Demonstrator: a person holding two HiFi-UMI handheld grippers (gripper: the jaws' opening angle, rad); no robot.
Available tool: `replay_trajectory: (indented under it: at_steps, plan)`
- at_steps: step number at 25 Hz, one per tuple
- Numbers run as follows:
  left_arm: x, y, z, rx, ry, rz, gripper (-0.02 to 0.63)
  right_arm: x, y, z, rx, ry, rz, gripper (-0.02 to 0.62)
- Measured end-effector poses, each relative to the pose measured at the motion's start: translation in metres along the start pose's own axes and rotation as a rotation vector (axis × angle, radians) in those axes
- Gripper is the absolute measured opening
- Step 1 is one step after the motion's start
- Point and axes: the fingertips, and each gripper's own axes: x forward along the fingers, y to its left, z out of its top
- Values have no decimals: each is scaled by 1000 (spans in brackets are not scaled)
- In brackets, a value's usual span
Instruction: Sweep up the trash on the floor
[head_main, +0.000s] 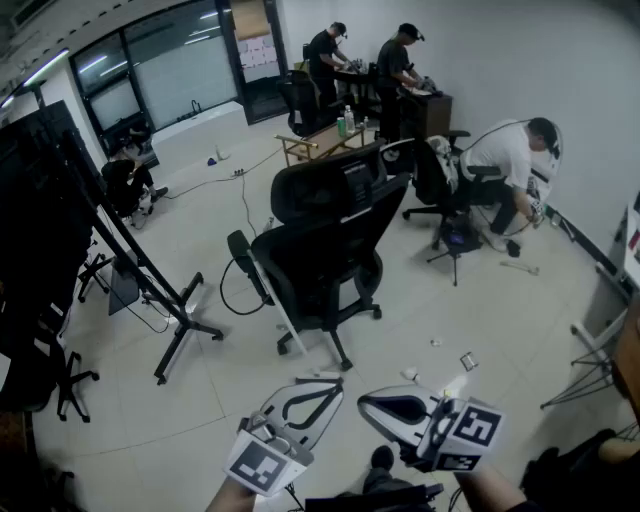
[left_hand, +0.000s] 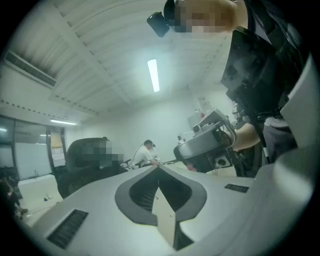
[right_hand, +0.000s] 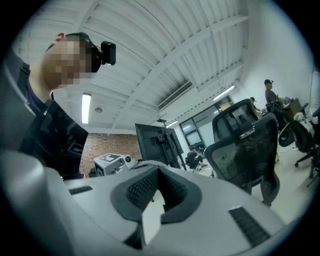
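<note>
Two pairs of tongs sit low in my head view, side by side above the pale tiled floor (head_main: 200, 400). The left tongs (head_main: 328, 390) are pressed together with nothing between them, and their own view confirms it: the dark pads meet at the tip (left_hand: 159, 169). The right tongs (head_main: 372, 403) are pressed together too, also empty, with their tips meeting in their own view (right_hand: 159, 168). Each pair catches the other in its view: the right tongs show as a grey body (left_hand: 205, 142), and the left tongs' marker cube (right_hand: 110, 162) shows beside a dark screen.

The trash (head_main: 468, 361) lies on the floor just beyond the right tongs as a few small scattered bits, one more near the tongs (head_main: 410, 374) and one further out (head_main: 435, 342). Neither pair touches any of it.

A black office chair (head_main: 325, 240) stands past the tongs, its base to the left of the trash. A black stand (head_main: 150, 290) sprawls at left. Further back a person (head_main: 510, 155) bends over by the right wall, and two more stand at a bench (head_main: 430, 105).
</note>
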Motion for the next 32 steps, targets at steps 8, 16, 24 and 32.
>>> replay_trajectory:
  at_steps: [8,16,24,32]
  plan:
    - [33,82,4,16,45,216,0,27,-82,46,-71,51,152,23]
    - [15,143,-15,-6,69,361,0,72,-111,61,-120,68,228,23]
    - [-1,241,-72,-27,17,306,0,137,-160,54,-164,80,77,23]
    - [-27,374,-107,-19,-63,97,0,243,-187,47,-164,72,-230,23]
